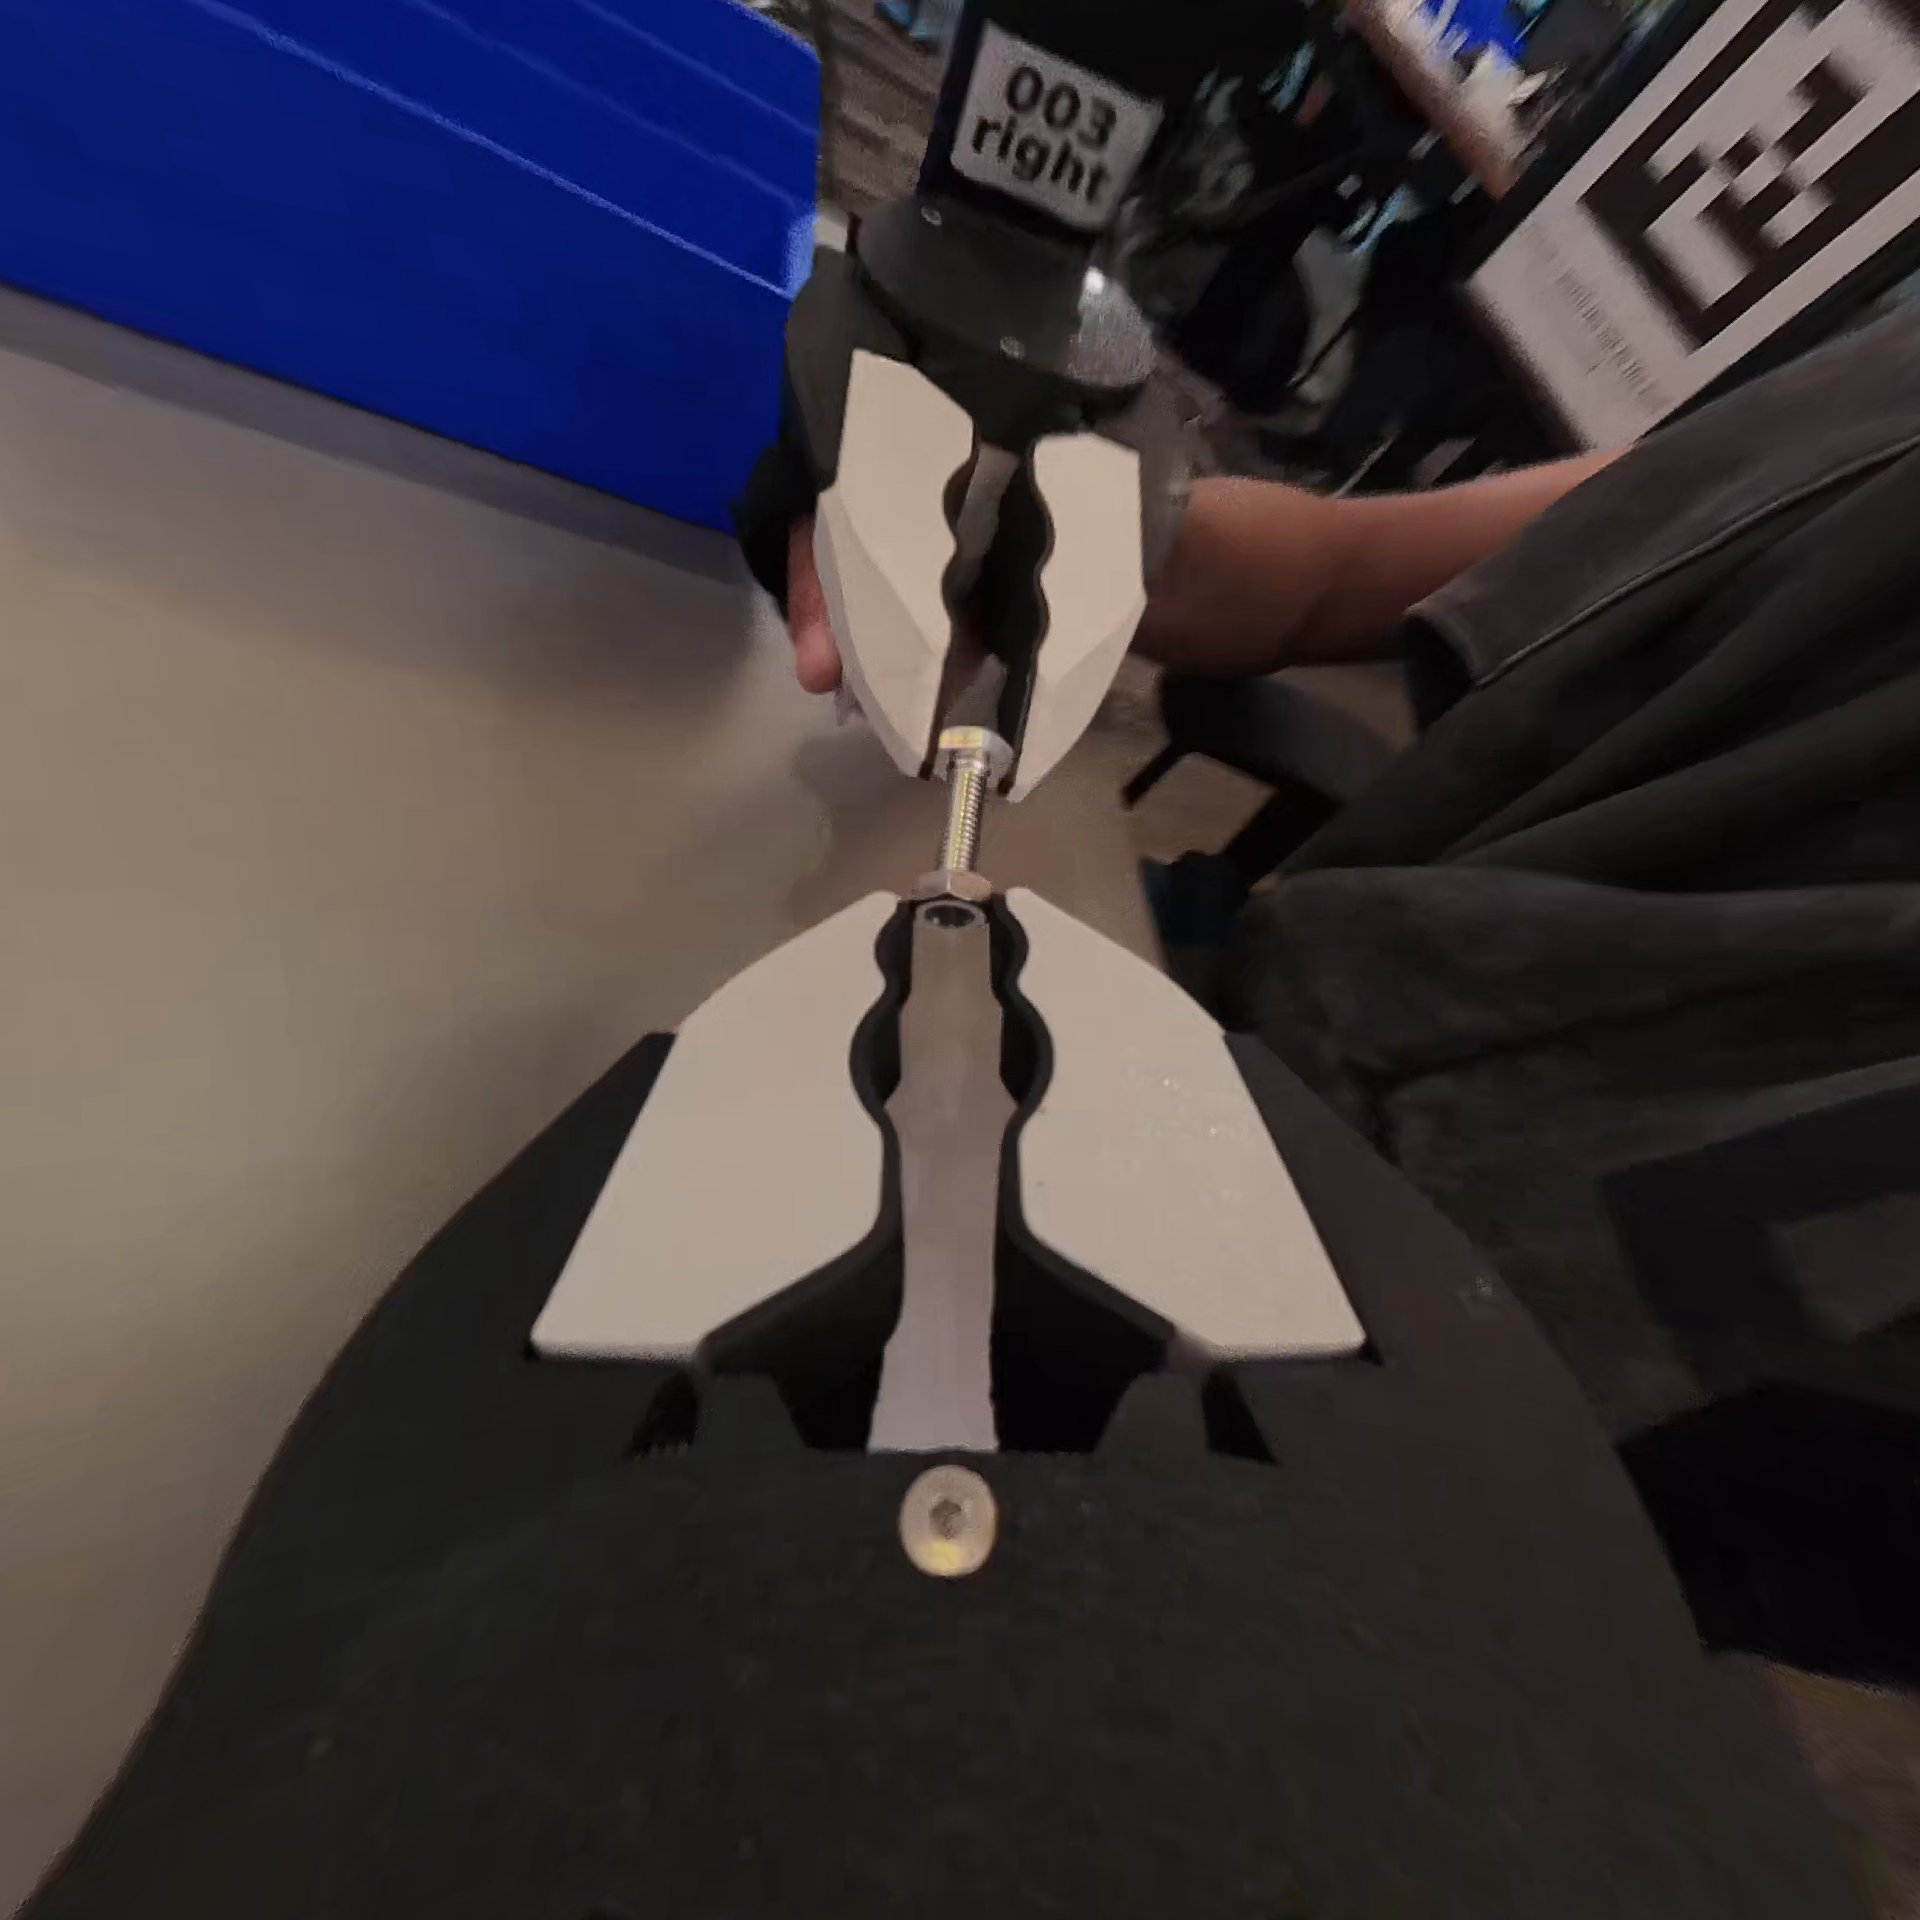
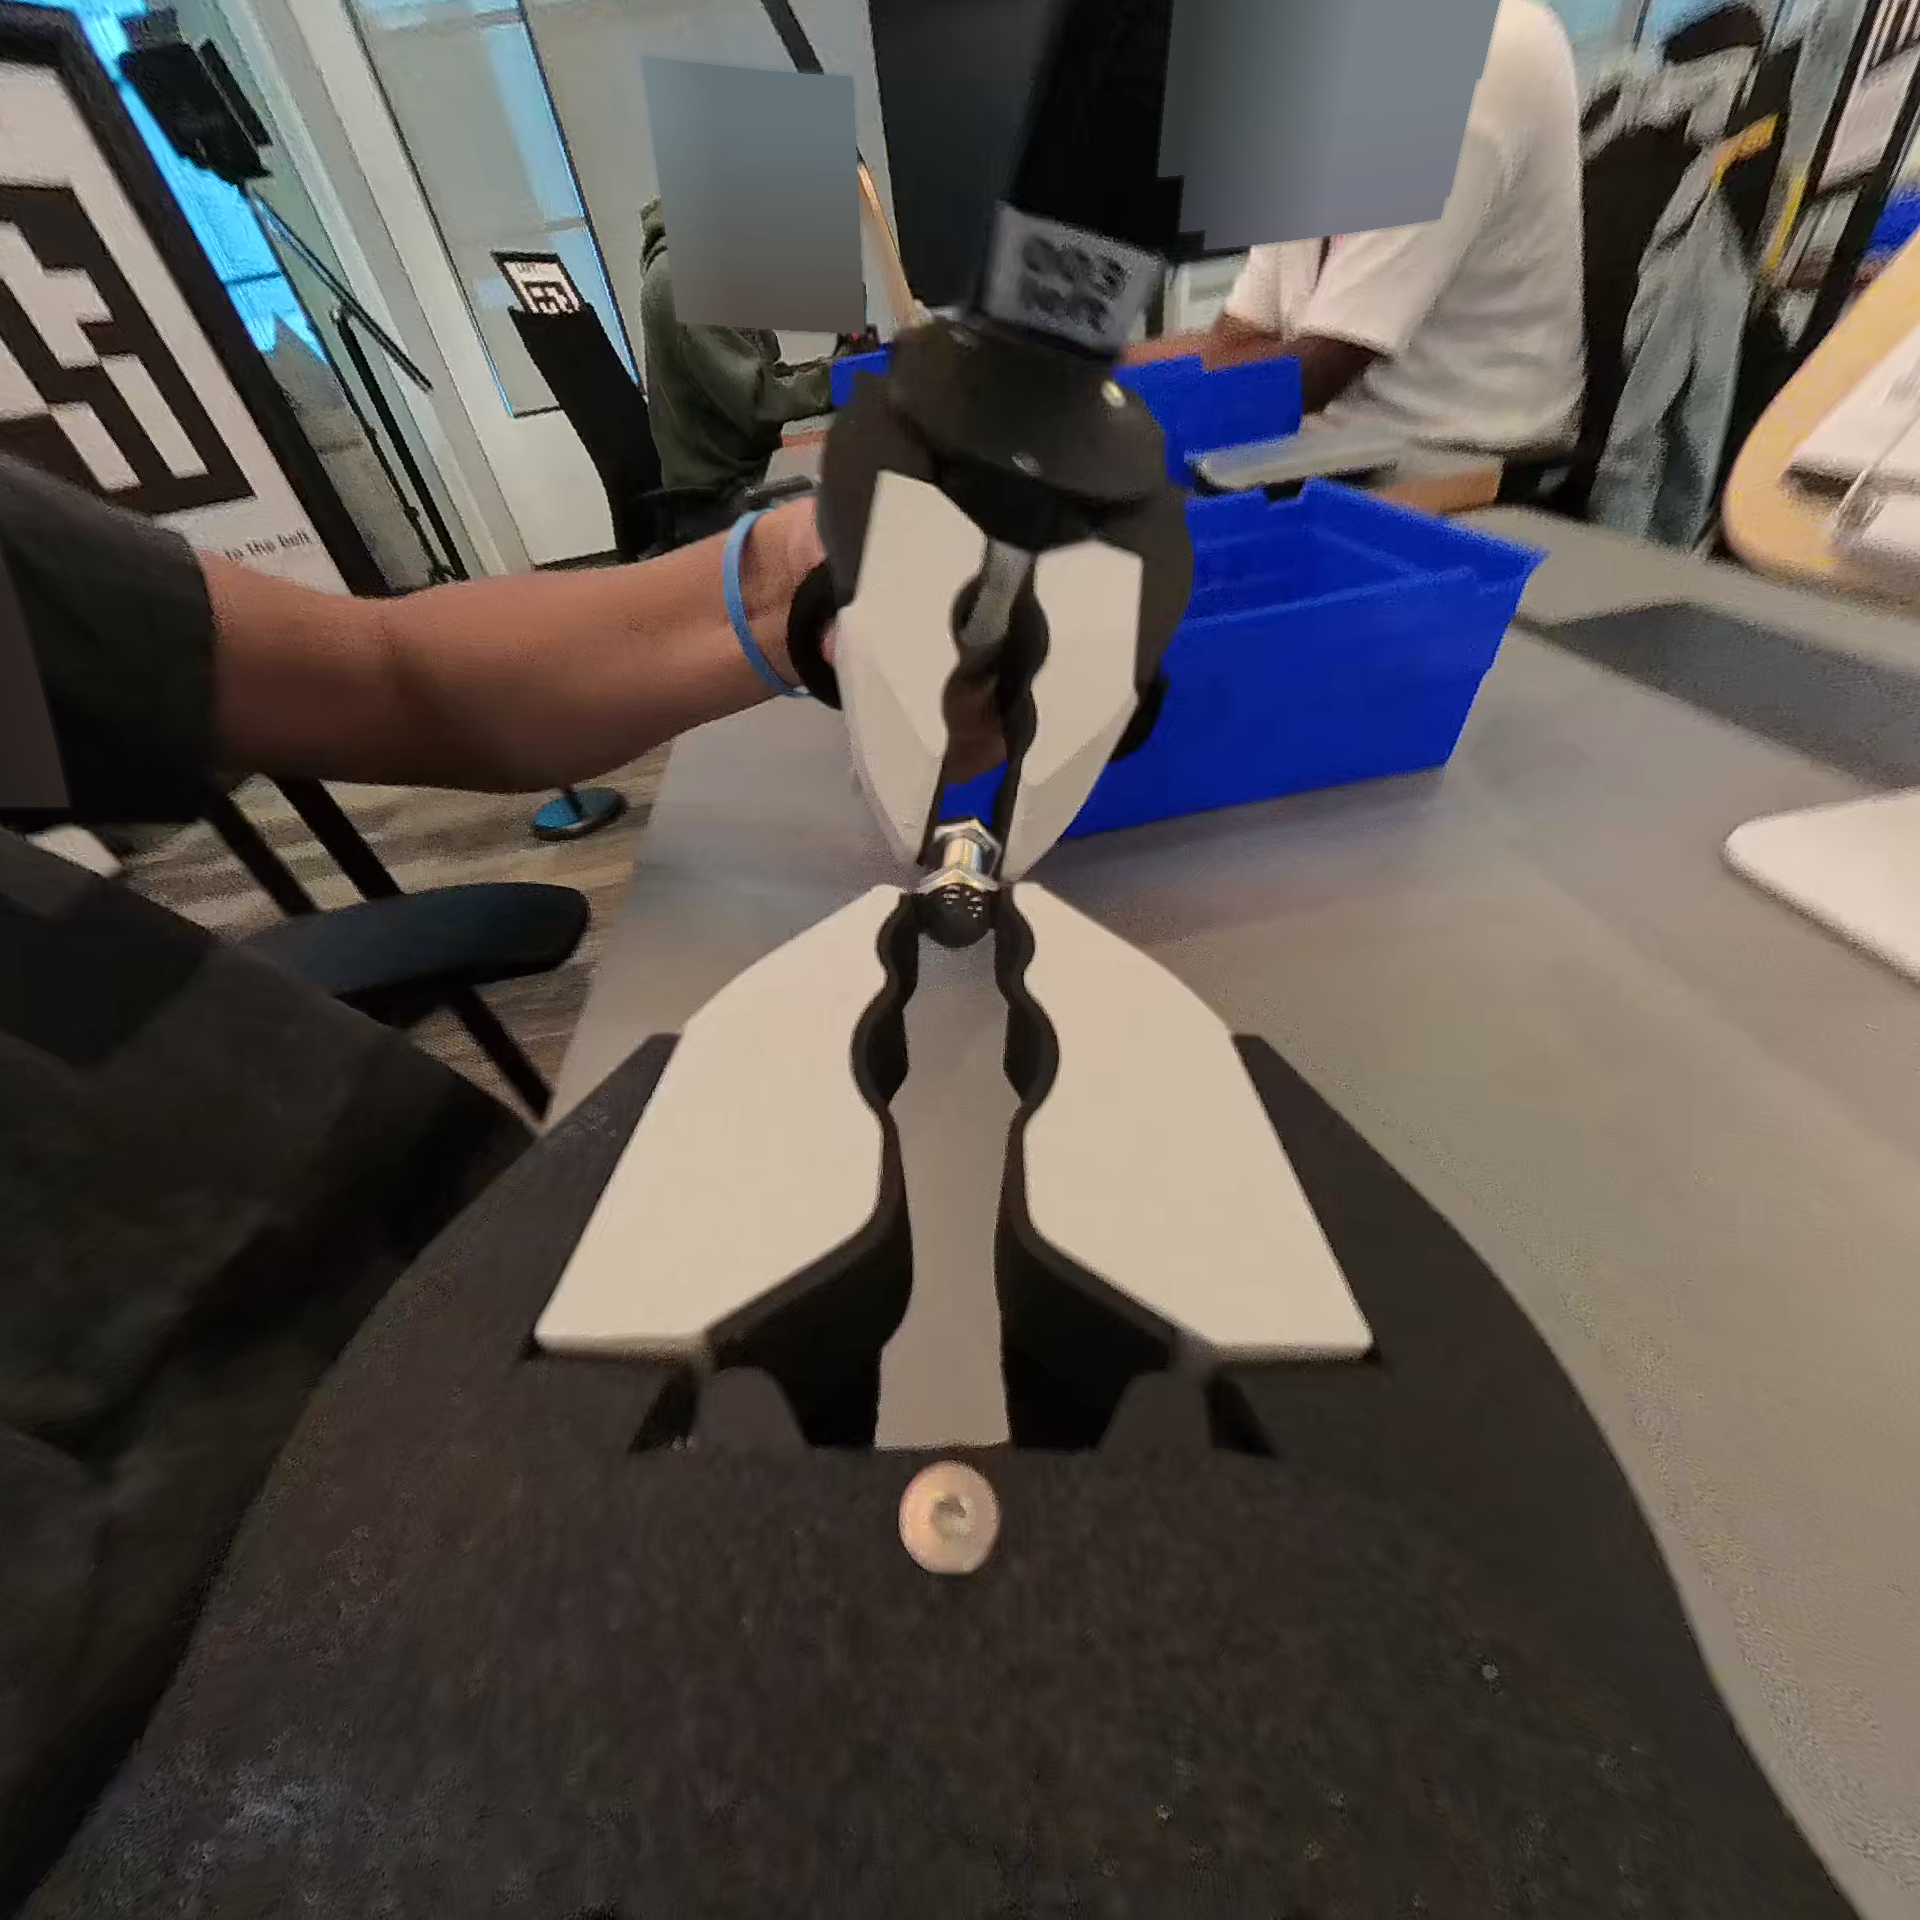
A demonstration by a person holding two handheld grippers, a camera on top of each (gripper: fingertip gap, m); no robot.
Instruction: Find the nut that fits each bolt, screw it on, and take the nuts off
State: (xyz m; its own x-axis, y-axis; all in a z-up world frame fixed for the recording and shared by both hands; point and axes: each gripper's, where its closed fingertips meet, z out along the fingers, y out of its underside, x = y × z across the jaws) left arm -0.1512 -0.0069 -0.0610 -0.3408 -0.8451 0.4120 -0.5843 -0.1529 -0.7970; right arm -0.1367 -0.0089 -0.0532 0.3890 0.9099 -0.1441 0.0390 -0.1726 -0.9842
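Observation:
A silver bolt (image 1: 958, 821) spans the gap between my two grippers, above the grey table (image 1: 312, 883). My left gripper (image 1: 951, 896) is shut on a hex nut (image 1: 951, 888) that sits at the bolt's threaded end. My right gripper (image 1: 971, 774) faces it from above and is shut on the bolt's head (image 1: 971, 743). In the right wrist view my right gripper (image 2: 956, 902) grips the bolt head (image 2: 954, 912), and the left gripper (image 2: 962, 847) beyond it holds the nut (image 2: 966, 831). How far the nut is threaded on is hidden.
A blue plastic bin (image 2: 1330, 644) stands on the table behind the grippers; it also shows in the left wrist view (image 1: 416, 260). A white flat object (image 2: 1839, 873) lies at the right. The table's left edge (image 2: 623, 987) borders a black chair (image 2: 436, 935). People sit beyond. Less than 4 cm separates the two grippers' tips.

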